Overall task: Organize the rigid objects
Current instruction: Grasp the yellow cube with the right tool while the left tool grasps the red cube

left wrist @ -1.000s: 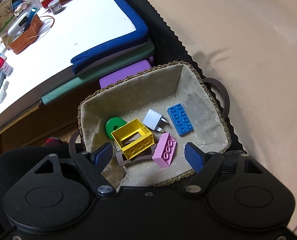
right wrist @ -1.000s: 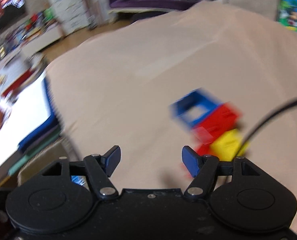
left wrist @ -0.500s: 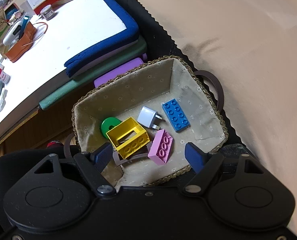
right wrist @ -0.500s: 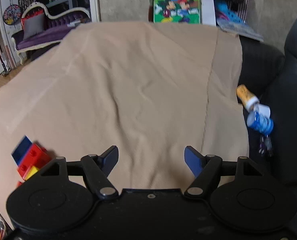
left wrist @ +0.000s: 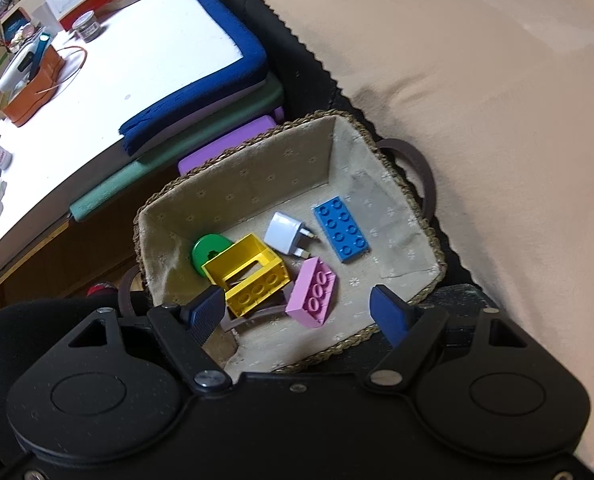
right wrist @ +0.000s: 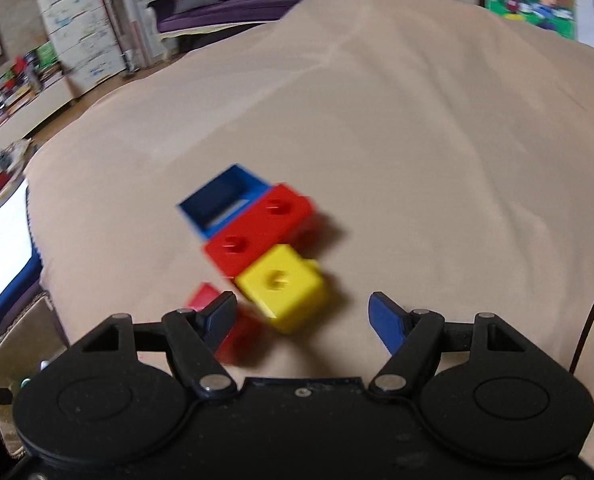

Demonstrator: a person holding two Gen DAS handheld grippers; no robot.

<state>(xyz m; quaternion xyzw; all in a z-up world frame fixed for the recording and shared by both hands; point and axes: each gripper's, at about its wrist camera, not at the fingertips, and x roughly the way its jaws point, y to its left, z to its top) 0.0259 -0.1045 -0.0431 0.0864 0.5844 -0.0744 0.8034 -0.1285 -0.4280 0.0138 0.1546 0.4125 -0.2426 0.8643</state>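
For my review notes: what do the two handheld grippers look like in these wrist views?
Both match: the left gripper and right gripper have matte black bodies with round housings, black linkage arms on silver pivots, and blue ribbed finger pads. A thin black cable runs beside the right one.

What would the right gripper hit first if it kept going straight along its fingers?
Most likely the yellow plastic cube block, which sits just ahead of the open right gripper, slightly toward its left finger. The frame is blurred, so depth is uncertain; the red plastic block lies beyond it on the beige cloth.
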